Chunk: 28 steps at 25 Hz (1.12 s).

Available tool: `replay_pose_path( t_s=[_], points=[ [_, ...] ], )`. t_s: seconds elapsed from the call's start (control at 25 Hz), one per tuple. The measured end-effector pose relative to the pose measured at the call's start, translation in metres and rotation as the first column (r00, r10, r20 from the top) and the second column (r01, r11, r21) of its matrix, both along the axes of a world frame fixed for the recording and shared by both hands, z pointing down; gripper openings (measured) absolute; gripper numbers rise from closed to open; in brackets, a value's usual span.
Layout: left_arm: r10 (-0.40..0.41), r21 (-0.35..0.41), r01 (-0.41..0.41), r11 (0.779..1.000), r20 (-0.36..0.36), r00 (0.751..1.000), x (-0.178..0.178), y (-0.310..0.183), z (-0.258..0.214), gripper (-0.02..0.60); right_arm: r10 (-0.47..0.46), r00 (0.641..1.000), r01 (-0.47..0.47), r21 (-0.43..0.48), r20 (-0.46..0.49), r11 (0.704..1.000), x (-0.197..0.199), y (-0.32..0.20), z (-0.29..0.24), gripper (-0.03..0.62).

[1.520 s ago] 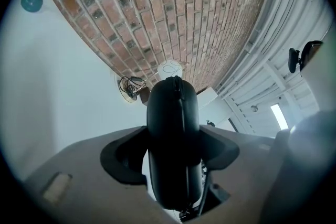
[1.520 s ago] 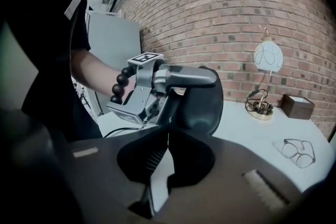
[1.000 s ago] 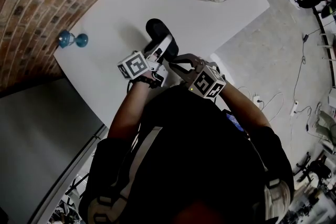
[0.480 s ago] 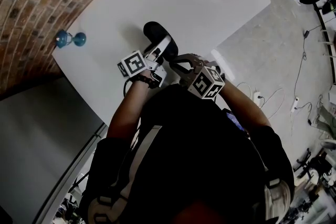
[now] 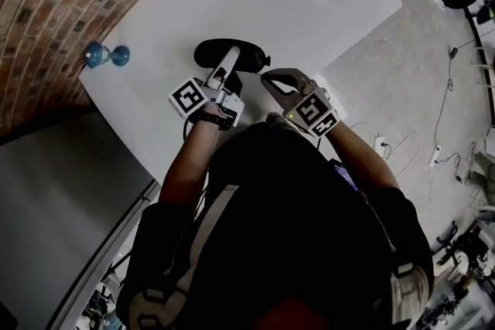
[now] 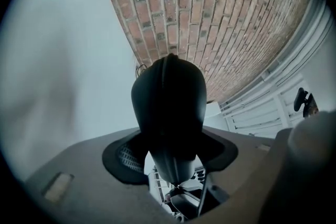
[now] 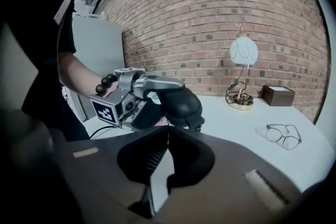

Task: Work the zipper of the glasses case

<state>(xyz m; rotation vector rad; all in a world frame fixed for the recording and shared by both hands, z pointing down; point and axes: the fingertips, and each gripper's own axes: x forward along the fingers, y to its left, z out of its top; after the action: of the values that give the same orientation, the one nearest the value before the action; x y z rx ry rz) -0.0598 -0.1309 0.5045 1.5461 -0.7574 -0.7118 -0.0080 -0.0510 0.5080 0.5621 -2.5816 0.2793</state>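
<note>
Slip risk
Your left claw [image 6: 173,160], just closing, pinches the glasses case [image 6: 168,97] end; your right claw [image 7: 168,128], pressed together empty, could tug it free.

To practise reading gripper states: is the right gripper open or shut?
Shut. Its own view shows the right gripper with its jaws meeting at the tips and nothing between them; the glasses case is ahead, apart from it.

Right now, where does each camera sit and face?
Head view: on the head, looking down at table, glasses case, left gripper, right gripper, arms, torso.
Left gripper view: rides left gripper, faces brick wall; fingers, just closing further, grip glasses case.
Right gripper view: rides right gripper, shut fingers; faces lamp, glasses, left forearm.
All share glasses case.
</note>
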Motion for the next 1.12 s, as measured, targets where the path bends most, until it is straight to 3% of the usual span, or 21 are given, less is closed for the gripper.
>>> replay_pose_path(
  t_s=[0.28, 0.44, 0.64, 0.88, 1.12],
  points=[
    [0.014, 0.002, -0.014, 1.000, -0.006, 1.000, -0.002, 0.003, -0.005, 0.256, 0.041, 0.998, -0.037, 0.098, -0.042, 0.994, 0.004, -0.007, -0.004, 0.005],
    [0.037, 0.003, -0.037, 0.999, -0.020, 0.999, 0.001, 0.007, -0.009, 0.252, 0.105, 0.994, -0.103, 0.078, -0.022, 0.992, 0.014, -0.020, -0.006, 0.005],
    [0.028, -0.002, -0.028, 1.000, -0.046, 0.999, -0.001, 0.007, -0.011, 0.250, 0.072, 0.997, -0.068, 0.129, -0.029, 0.989, 0.011, -0.018, -0.013, 0.006],
    [0.020, 0.004, -0.019, 1.000, -0.097, 0.995, 0.001, 0.005, -0.019, 0.252, 0.097, 0.995, -0.093, 0.148, -0.022, 0.985, 0.007, -0.023, -0.013, 0.012],
    [0.017, 0.001, -0.017, 1.000, -0.091, 0.996, 0.003, 0.004, -0.019, 0.252, 0.097, 0.995, -0.093, 0.147, -0.020, 0.985, 0.001, -0.025, -0.014, 0.006]
  ],
)
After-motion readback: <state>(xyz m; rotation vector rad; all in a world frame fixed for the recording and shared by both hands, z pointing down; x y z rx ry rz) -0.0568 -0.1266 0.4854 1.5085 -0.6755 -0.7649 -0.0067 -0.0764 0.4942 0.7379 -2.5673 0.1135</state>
